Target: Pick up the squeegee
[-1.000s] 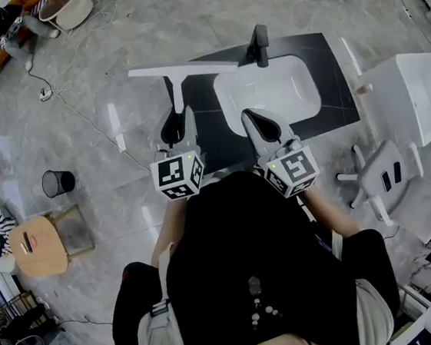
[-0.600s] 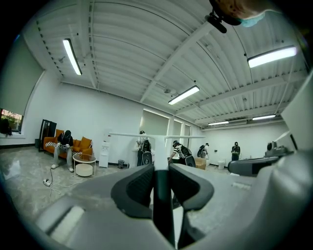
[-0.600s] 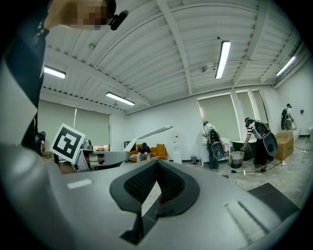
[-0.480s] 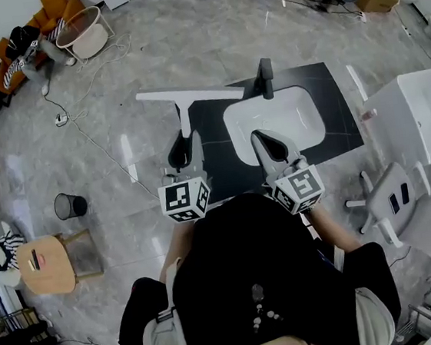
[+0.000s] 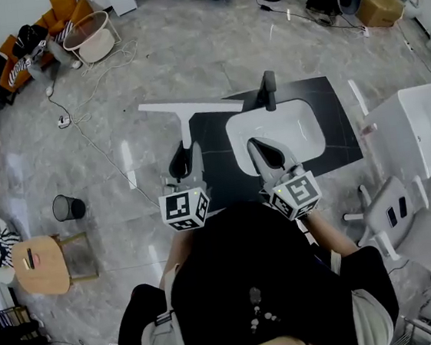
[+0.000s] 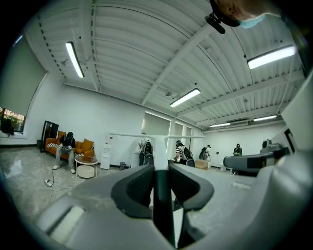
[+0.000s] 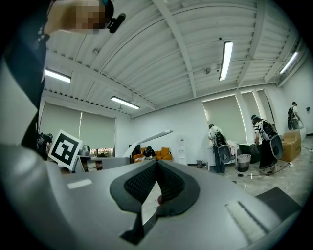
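The white squeegee [image 5: 185, 111] has a long T-shaped blade and a short handle. My left gripper [image 5: 184, 150] is shut on that handle and holds the squeegee level in the air over the floor and the left end of the dark counter [image 5: 214, 146]. In the left gripper view the handle [image 6: 162, 193] runs straight between the pads, and the blade [image 6: 146, 135] crosses ahead. My right gripper [image 5: 253, 145] hovers beside it over the white sink [image 5: 312, 135], shut with nothing in it. The right gripper view shows the right gripper [image 7: 156, 164] with its pads together and the blade [image 7: 152, 137] to the left.
A black faucet [image 5: 269, 89] stands at the sink's far rim. A white cabinet [image 5: 414, 118] and a white chair [image 5: 394, 209] are to the right. A black bin [image 5: 68, 207] and a wooden stool [image 5: 44, 265] sit left. Cables [image 5: 87, 132] cross the floor. People stand by the far wall [image 6: 146, 149].
Both grippers have risen a little, and the squeegee has gone up with the left one. Neither gripper's jaws have changed.
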`<move>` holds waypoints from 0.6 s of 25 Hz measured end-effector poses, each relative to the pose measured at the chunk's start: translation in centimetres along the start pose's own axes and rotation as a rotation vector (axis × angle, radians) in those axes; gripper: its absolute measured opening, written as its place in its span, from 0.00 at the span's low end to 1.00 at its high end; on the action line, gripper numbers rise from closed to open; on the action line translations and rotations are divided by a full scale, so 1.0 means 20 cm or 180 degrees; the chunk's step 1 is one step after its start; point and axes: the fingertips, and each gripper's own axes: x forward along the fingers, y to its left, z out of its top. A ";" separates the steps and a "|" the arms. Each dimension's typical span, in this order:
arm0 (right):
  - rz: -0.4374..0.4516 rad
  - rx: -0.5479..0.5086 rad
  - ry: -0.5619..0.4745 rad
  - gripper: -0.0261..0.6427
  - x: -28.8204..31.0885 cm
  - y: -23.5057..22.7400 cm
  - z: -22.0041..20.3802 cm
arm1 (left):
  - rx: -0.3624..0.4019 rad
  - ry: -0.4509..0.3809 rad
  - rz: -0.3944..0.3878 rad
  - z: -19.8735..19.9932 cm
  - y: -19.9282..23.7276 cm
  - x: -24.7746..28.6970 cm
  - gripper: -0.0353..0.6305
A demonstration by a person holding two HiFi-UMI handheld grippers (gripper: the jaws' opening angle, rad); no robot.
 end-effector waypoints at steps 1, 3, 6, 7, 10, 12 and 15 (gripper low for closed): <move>0.0012 0.0000 -0.0001 0.04 0.00 0.00 0.00 | -0.0002 -0.0003 0.0007 0.00 0.00 0.00 0.21; 0.0017 0.0019 0.0004 0.04 0.01 0.00 0.00 | -0.0005 -0.0002 0.0021 0.00 0.01 0.00 0.21; 0.0020 0.0048 0.0015 0.04 0.02 0.00 -0.01 | -0.0007 0.0001 0.0031 0.00 0.02 0.00 0.21; 0.0026 0.0049 0.0018 0.04 0.02 0.00 -0.01 | -0.0009 -0.0003 0.0028 0.00 0.03 0.00 0.21; 0.0036 0.0048 0.0038 0.04 0.03 0.01 -0.02 | -0.0005 -0.0010 0.0009 0.00 0.02 0.00 0.21; 0.0042 0.0047 0.0054 0.04 0.04 0.01 -0.02 | -0.0003 -0.0008 -0.0005 0.00 0.02 0.01 0.21; 0.0072 0.0025 0.0076 0.04 0.05 0.03 -0.03 | -0.0007 -0.0006 -0.0018 -0.01 0.03 0.00 0.21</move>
